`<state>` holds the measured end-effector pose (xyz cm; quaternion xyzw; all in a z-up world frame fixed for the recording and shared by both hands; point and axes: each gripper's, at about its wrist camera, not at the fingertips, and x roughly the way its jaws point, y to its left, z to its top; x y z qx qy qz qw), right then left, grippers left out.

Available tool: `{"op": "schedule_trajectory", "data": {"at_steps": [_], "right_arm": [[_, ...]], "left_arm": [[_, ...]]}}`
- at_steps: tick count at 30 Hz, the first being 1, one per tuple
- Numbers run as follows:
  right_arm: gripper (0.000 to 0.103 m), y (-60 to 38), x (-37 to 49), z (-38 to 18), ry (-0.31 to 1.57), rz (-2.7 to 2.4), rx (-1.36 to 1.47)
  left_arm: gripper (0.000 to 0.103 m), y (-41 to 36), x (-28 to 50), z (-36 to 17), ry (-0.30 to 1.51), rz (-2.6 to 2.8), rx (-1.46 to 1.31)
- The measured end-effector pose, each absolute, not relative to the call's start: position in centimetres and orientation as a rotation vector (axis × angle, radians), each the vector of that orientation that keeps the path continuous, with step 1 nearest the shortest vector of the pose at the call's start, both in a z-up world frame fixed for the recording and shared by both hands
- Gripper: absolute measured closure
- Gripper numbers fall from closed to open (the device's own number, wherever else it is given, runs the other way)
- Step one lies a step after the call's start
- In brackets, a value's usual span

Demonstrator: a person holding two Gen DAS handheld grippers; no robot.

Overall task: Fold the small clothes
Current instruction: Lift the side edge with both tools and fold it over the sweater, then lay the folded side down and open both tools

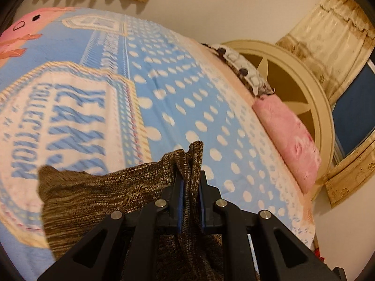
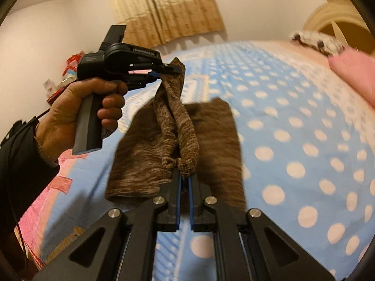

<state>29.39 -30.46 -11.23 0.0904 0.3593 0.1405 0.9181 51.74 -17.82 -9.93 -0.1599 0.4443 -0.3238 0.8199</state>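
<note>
Black gripper arms fill the bottom of both views. The left gripper (image 1: 190, 182) is closed on a fold of a brown knitted garment (image 1: 93, 201); the cloth is pinched between its blue pads (image 1: 180, 201) and a small tip of it stands up above the fingers. From there the garment hangs to the left side of the picture, in front of the blue bedspread (image 1: 178, 89) with white dots and big printed letters.

From the right wrist view, the right gripper (image 2: 185, 178) is also closed, with another bunched edge of the brown knitted garment (image 2: 140, 154) caught at its tips. The garment is stretched between the two grippers and lifted over the bed; its lower part hangs down in a flat sheet and looks blurred. A hand (image 2: 77, 114) in a dark sleeve (image 2: 21, 164) holds the handle of the left gripper (image 2: 167, 71) at the upper left.

At the head of the bed lie a pink pillow (image 1: 288, 140) and a patterned pillow (image 1: 243, 70), against a cream headboard (image 1: 311, 93). Beige curtains (image 2: 164, 9) hang on the wall behind.
</note>
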Motion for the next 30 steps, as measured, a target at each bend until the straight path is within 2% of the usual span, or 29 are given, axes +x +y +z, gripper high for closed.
{"op": "schedule_trajectory", "data": {"at_steps": [5,7,9,11,12,14,15,16,17,18,25,30], "right_arm": [[0.096,-32.8,29.2,-13.2,0.788,0.256,0.246],[0.096,-33.3,29.3,-13.9,0.811,0.253,0.262],[0.095,-34.0,29.6,-14.7,0.835,0.249,0.296],[0.094,-34.6,29.8,-15.4,0.856,0.245,0.322],[0.093,-34.8,29.7,-15.4,0.847,0.231,0.338],[0.086,-35.3,29.3,-15.4,0.838,0.213,0.345],[0.079,-35.7,29.1,-15.3,0.833,0.192,0.347],[0.067,-36.3,28.8,-15.3,0.829,0.174,0.360],[0.060,-36.9,28.7,-15.3,0.824,0.163,0.379],[0.057,-37.6,28.3,-15.1,0.810,0.139,0.400],[0.057,-37.1,29.3,-11.7,0.729,0.155,0.353],[0.057,-34.5,33.2,-10.0,0.718,0.237,0.309]], "left_arm": [[0.093,-20.8,50.9,-10.6,0.935,-0.673,-0.210],[0.089,-21.9,50.4,-10.5,0.935,-0.640,-0.125],[0.078,-22.6,49.6,-9.6,0.909,-0.642,-0.057],[0.044,-22.5,48.4,-8.1,0.847,-0.637,-0.008],[0.040,-22.1,47.6,-7.0,0.789,-0.631,0.012],[0.027,-21.0,46.3,-5.6,0.709,-0.619,0.044],[0.026,-20.2,45.4,-5.2,0.680,-0.607,0.065],[0.026,-19.4,44.8,-5.1,0.663,-0.598,0.078],[0.026,-18.3,43.9,-5.3,0.651,-0.580,0.093],[0.026,-17.3,43.1,-5.6,0.644,-0.562,0.104],[0.026,-11.6,37.6,-9.4,0.626,-0.435,0.170],[0.026,-11.1,35.6,-12.6,0.683,-0.435,0.188]]}}
